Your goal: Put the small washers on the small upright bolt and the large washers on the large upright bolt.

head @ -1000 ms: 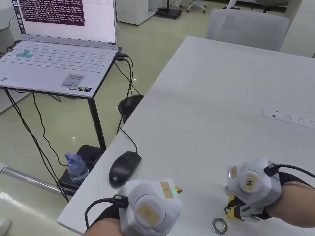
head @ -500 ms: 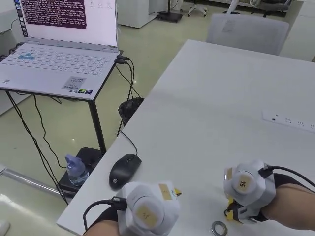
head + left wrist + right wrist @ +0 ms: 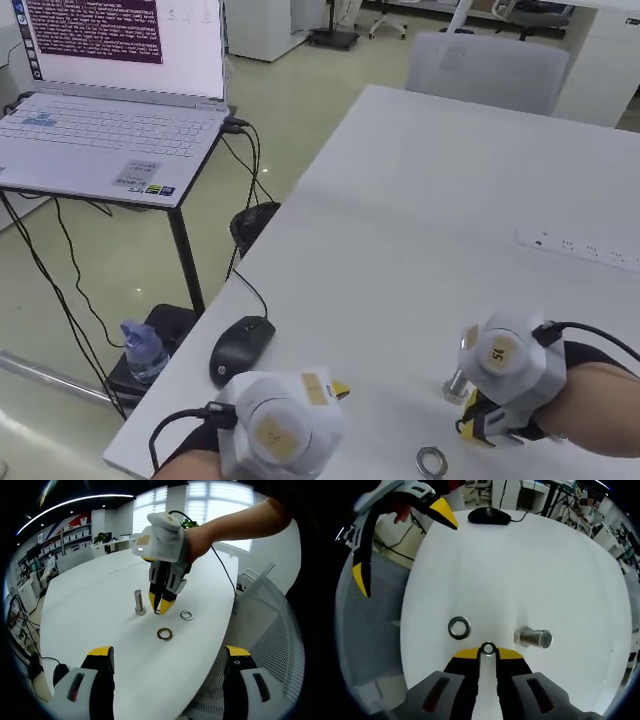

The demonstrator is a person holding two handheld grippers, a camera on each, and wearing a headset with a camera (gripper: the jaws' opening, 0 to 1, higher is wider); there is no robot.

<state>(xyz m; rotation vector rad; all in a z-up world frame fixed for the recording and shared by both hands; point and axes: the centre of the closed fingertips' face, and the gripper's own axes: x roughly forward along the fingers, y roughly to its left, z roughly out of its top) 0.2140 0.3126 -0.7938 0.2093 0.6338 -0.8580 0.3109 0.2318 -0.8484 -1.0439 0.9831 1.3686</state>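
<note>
Small washer [image 3: 488, 649] clamped in right gripper [image 3: 161, 608], held just beside the upright bolt [image 3: 532, 638], mid-carry by the look of it. Left gripper [image 3: 169, 654] gaping, idle, well apart from the bolt. Larger washer [image 3: 459, 627] flat near the bolt. Next, likely: lift over the bolt's tip, centre the hole, release.

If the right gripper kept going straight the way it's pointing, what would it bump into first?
Probably the white table right under it. The right gripper, a small washer at its tips, points down between the upright bolt and the large washer; the gap is hard to judge.
</note>
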